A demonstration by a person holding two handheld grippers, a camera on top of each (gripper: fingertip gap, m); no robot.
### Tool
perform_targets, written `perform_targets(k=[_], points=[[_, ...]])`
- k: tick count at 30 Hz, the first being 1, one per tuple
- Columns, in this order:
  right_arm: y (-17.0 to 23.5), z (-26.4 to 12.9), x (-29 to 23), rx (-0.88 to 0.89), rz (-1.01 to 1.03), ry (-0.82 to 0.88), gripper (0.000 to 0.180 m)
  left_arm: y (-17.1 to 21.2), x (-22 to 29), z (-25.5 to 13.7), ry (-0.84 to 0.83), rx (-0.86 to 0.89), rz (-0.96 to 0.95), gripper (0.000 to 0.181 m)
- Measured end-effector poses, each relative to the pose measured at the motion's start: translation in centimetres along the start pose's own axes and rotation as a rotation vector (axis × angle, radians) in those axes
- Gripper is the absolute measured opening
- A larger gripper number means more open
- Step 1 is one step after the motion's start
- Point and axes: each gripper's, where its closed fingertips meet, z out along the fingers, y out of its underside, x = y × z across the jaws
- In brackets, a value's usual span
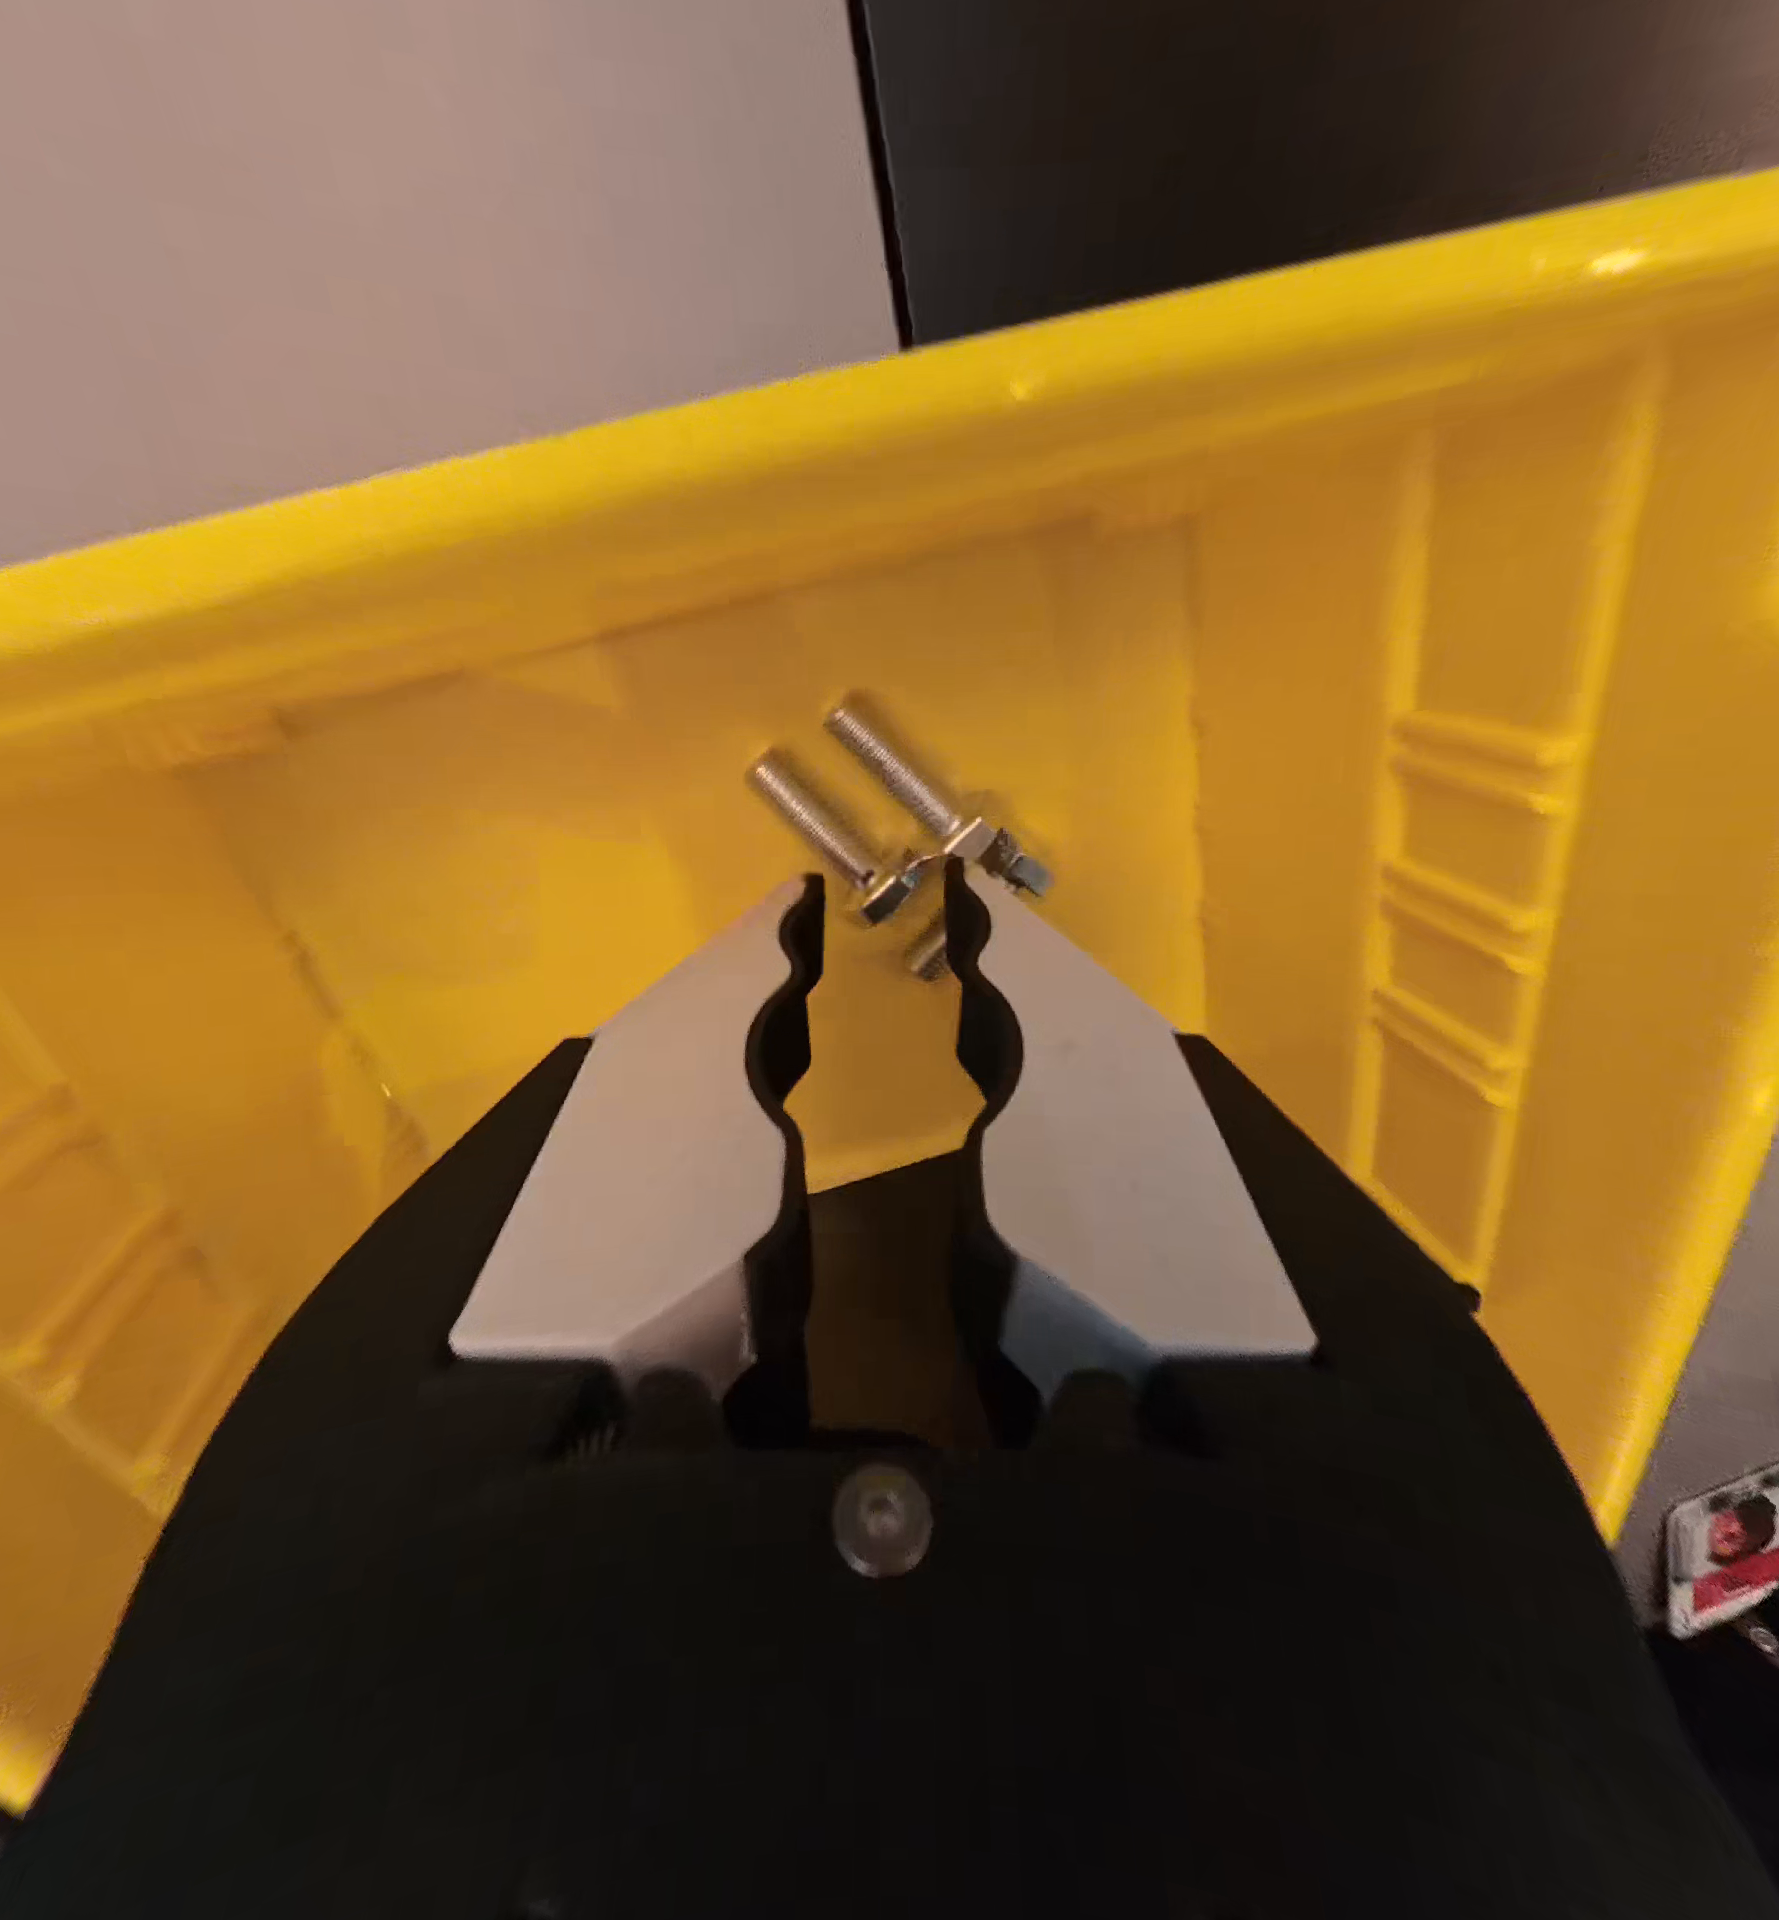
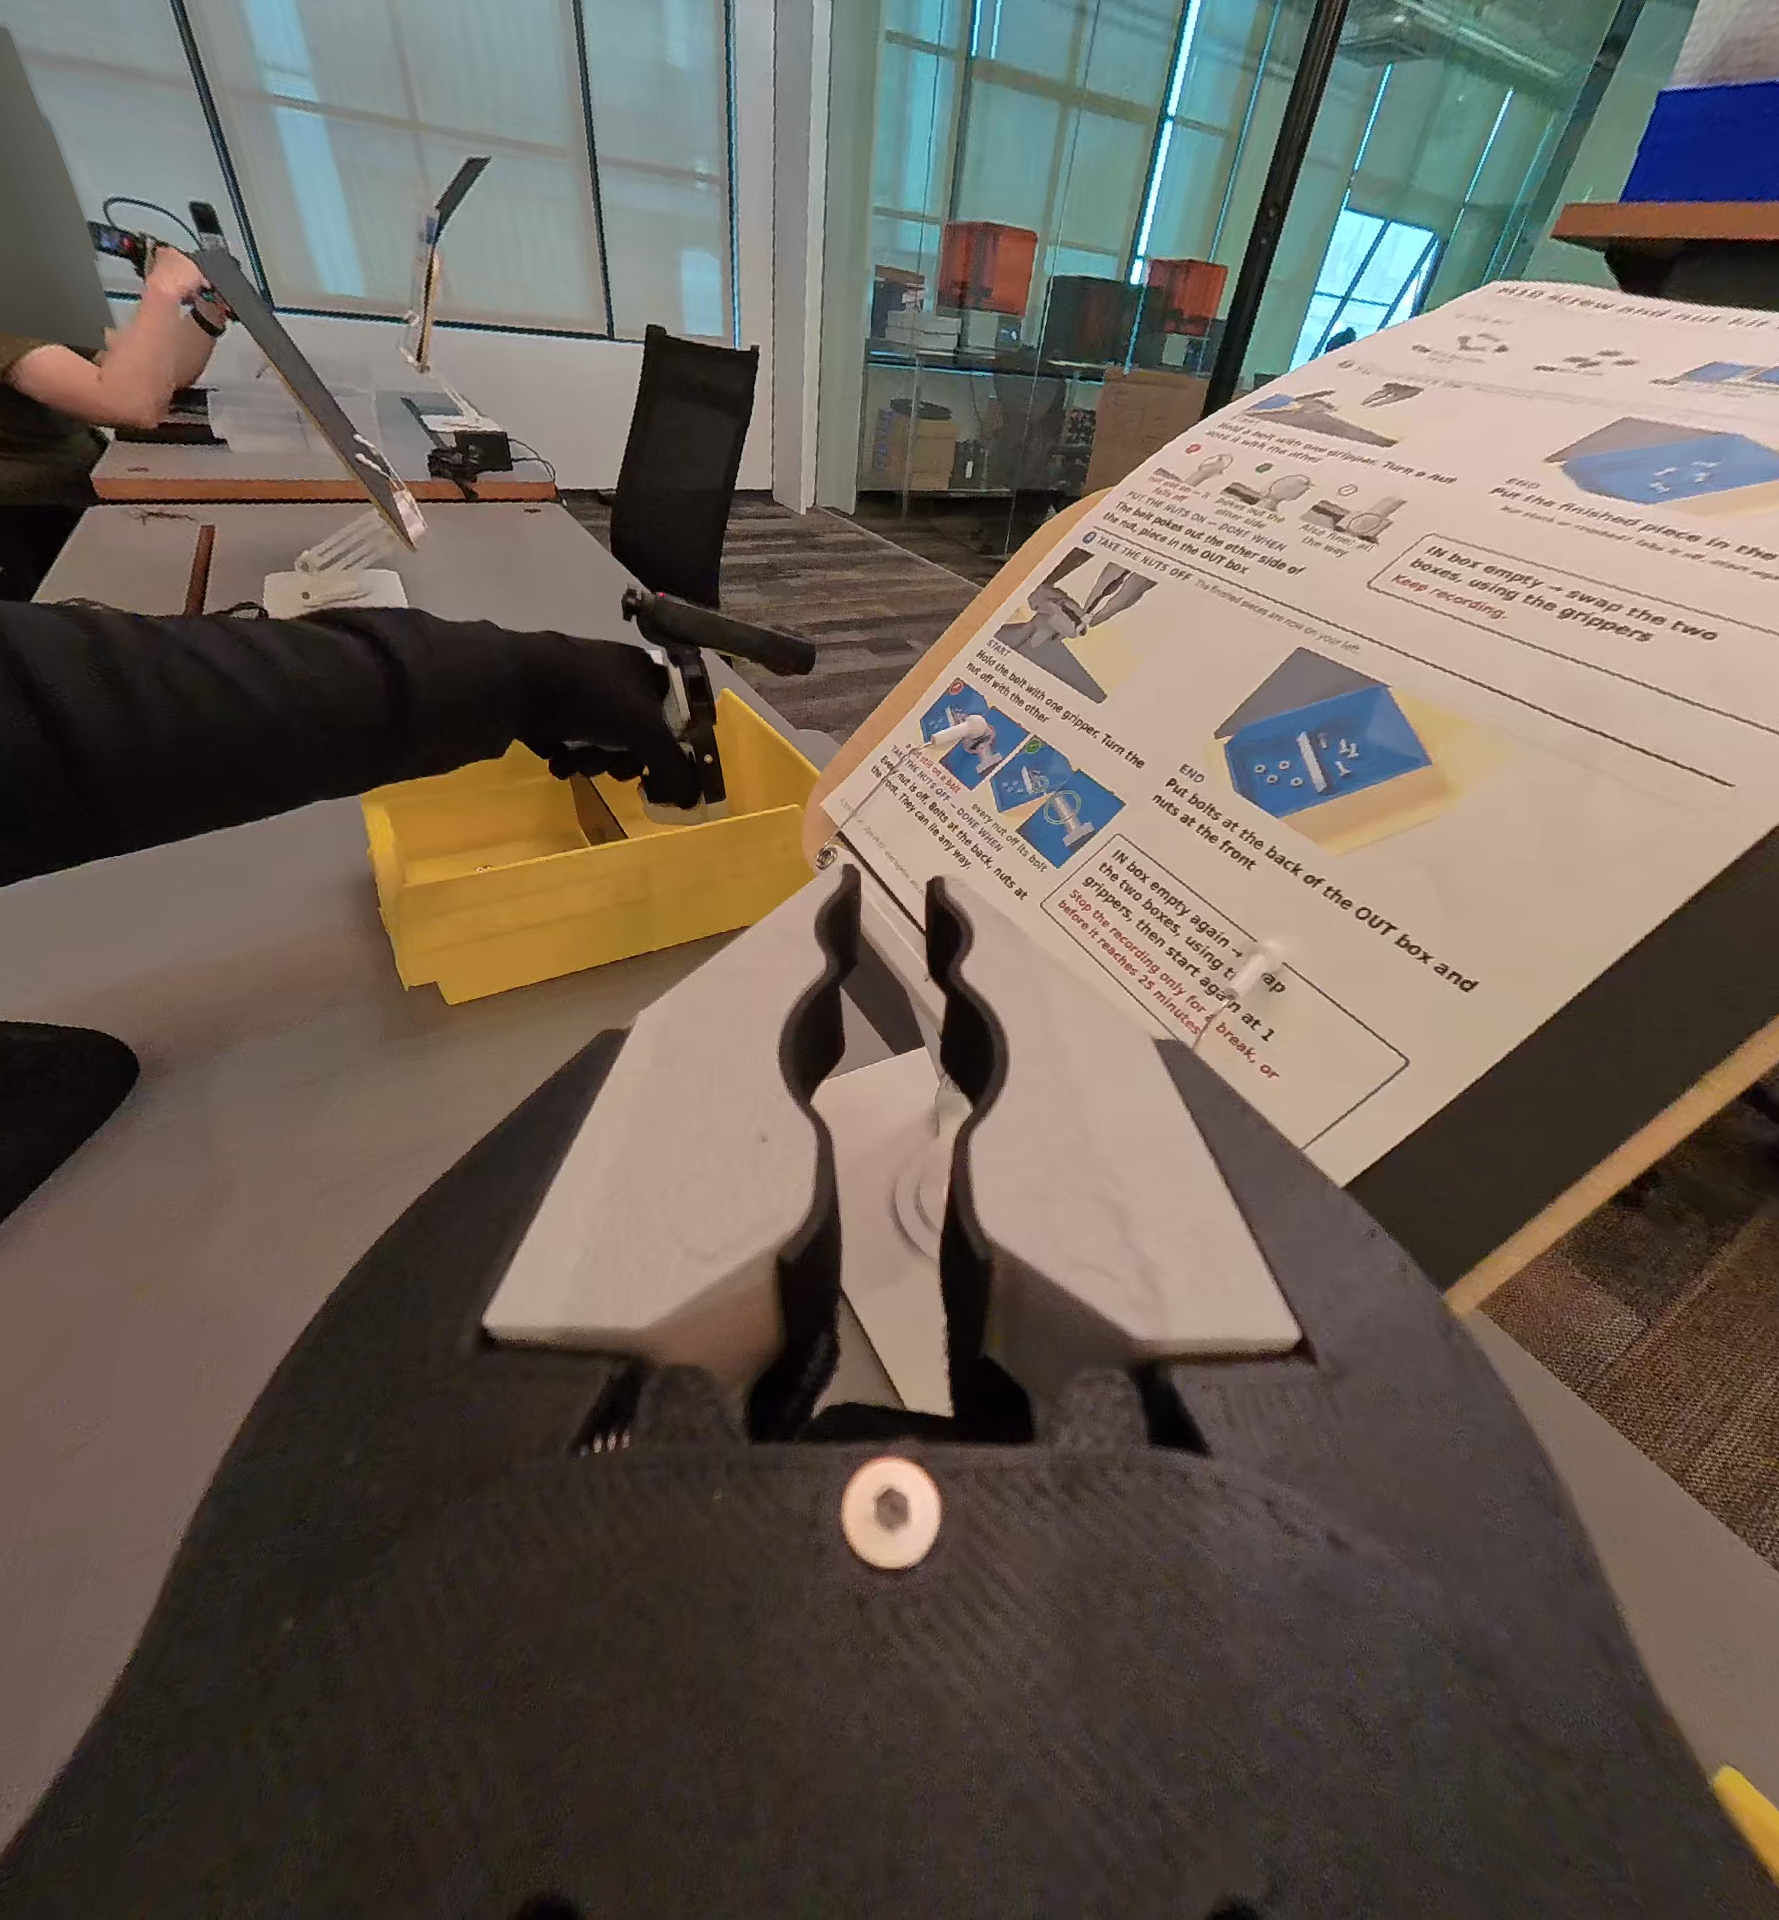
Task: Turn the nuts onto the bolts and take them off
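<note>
The left gripper (image 1: 883, 883) is seen narrowly parted, empty, inside the yellow bin (image 1: 1072, 436); two bolts (image 1: 864, 821) lie just beyond its fingertips, a third between them. The right gripper (image 2: 890, 888) is held narrowly parted, empty, before an instruction sheet (image 2: 1487, 644).

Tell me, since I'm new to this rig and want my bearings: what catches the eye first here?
The bright yellow plastic bin fills the left wrist view, with a few silver metal bolts lying on its floor just past the open left gripper. In the right wrist view, the open right gripper points at a large white instruction sheet on a tilted board, while a black-gloved hand reaches into the bin.
</note>
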Motion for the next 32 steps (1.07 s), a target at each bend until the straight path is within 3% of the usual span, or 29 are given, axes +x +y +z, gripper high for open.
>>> perform_targets(k=[10,14,17,20,25,32], points=[[0.1,0.0,0.1,-0.005,-0.009,0.011,0.010,0.3,-1.1,1.2,-0.048,-0.030,0.020,0.008],[0.0,0.5,-0.4,-0.006,-0.016,-0.008,0.010,-0.5,-1.5,-0.5,-0.108,0.070,0.074,0.008],[-0.2,1.4,-1.6,0.006,-0.011,-0.055,0.011,-1.3,-0.8,-4.3,-0.169,0.216,0.143,0.007],[0.0,2.8,-2.9,-0.005,-0.013,-0.103,0.013,-2.2,3.2,-9.4,-0.201,0.458,0.260,0.007],[0.8,5.8,-5.2,-0.021,0.002,-0.172,0.018,-0.5,16.1,-16.2,-0.254,0.854,0.646,0.007],[2.8,9.7,-8.0,-0.046,0.048,-0.252,0.024,4.3,29.2,-17.2,-0.371,1.069,1.015,0.008]])
